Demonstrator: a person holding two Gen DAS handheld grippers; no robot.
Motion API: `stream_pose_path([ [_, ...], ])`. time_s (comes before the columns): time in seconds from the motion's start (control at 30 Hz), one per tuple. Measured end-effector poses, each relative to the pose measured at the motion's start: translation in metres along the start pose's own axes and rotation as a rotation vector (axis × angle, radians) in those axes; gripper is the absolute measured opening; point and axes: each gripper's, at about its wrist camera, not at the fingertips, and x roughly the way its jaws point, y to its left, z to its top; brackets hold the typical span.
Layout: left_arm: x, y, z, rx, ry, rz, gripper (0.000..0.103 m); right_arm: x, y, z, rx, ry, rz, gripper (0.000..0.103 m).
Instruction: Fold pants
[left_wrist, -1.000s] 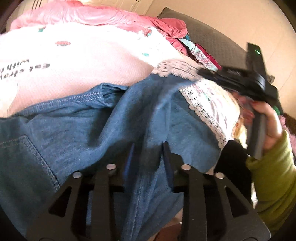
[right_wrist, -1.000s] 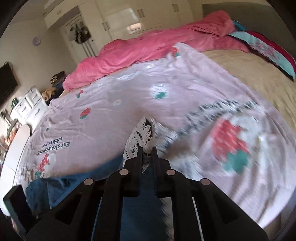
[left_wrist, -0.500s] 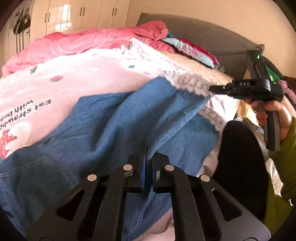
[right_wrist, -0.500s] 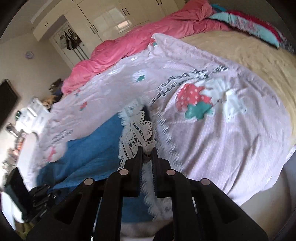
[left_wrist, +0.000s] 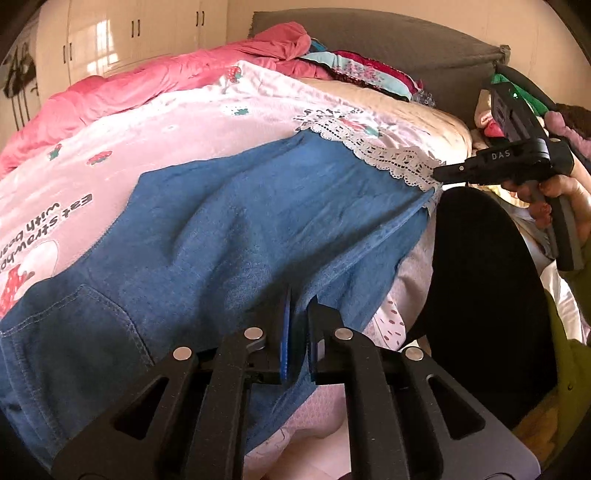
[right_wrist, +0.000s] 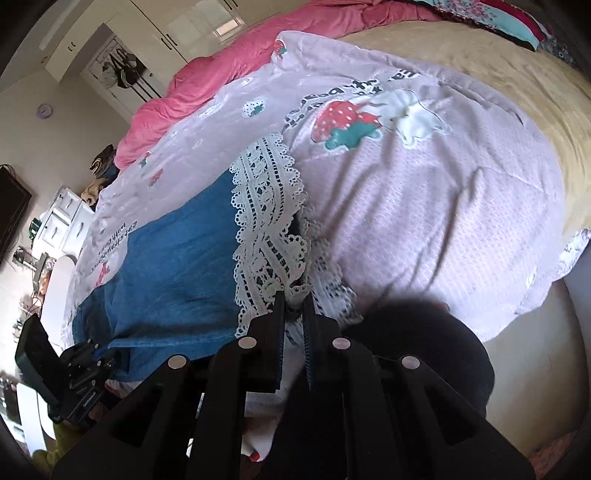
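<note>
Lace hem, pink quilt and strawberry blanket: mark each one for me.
lace hem (right_wrist: 267, 221), right wrist view, middle of the white trim.
pink quilt (left_wrist: 147, 83), left wrist view, its bunched upper surface.
strawberry blanket (right_wrist: 443, 206), right wrist view, bare pale stretch right of the lace.

Olive-green sleeve (left_wrist: 570, 314), black grippers

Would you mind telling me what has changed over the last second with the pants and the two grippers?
The left gripper closed on the side edge of the blue pants. The right gripper drew the lace hem toward the bed's near edge, stretching the leg flatter over the pink strawberry blanket. The right gripper's grip on the lace is unchanged.
</note>
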Motion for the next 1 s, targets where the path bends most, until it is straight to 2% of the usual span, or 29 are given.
stream_pose_path([
  [0.23, 0.012, -0.015, -0.007, 0.084, 0.058, 0.003, 0.005, 0.007, -0.006, -0.004, -0.005, 0.023, -0.069, 0.008],
  [0.33, 0.023, -0.014, -0.013, 0.078, 0.108, 0.003, 0.006, 0.008, -0.003, -0.005, -0.030, 0.029, -0.098, 0.009],
  [0.43, 0.023, -0.011, -0.014, 0.064, 0.109, -0.013, 0.008, 0.007, -0.003, -0.004, -0.035, 0.037, -0.112, 0.012],
  [0.5, 0.020, -0.012, -0.014, 0.065, 0.101, -0.027, 0.024, 0.000, -0.003, -0.003, -0.040, 0.017, -0.148, 0.021],
  [0.53, 0.019, -0.014, -0.015, 0.073, 0.099, -0.035, 0.028, -0.007, -0.001, -0.002, -0.055, -0.016, -0.199, 0.022],
  [0.6, 0.017, -0.018, -0.018, 0.087, 0.099, -0.031, 0.034, -0.019, 0.004, 0.002, -0.093, -0.075, -0.234, 0.023],
  [0.67, 0.014, -0.021, -0.019, 0.082, 0.098, -0.022, 0.035, -0.025, 0.015, 0.004, -0.140, -0.107, -0.233, 0.025],
  [0.73, 0.004, -0.019, -0.018, 0.057, 0.081, -0.017, 0.037, -0.021, 0.038, 0.003, -0.244, -0.112, -0.198, 0.033],
  [0.8, -0.014, -0.012, -0.018, 0.003, 0.042, -0.016, 0.046, -0.011, 0.058, 0.003, -0.318, -0.093, -0.152, 0.034],
  [0.83, -0.028, -0.003, -0.018, -0.042, 0.017, 0.005, 0.050, -0.003, 0.070, 0.002, -0.359, -0.077, -0.116, 0.034],
  [0.9, -0.053, 0.013, -0.021, -0.114, -0.028, 0.067, 0.061, 0.008, 0.085, 0.003, -0.408, -0.059, -0.082, 0.043],
  [1.0, -0.090, 0.049, -0.031, -0.253, -0.057, 0.231, 0.074, 0.036, 0.096, 0.005, -0.445, 0.005, -0.109, 0.045],
])
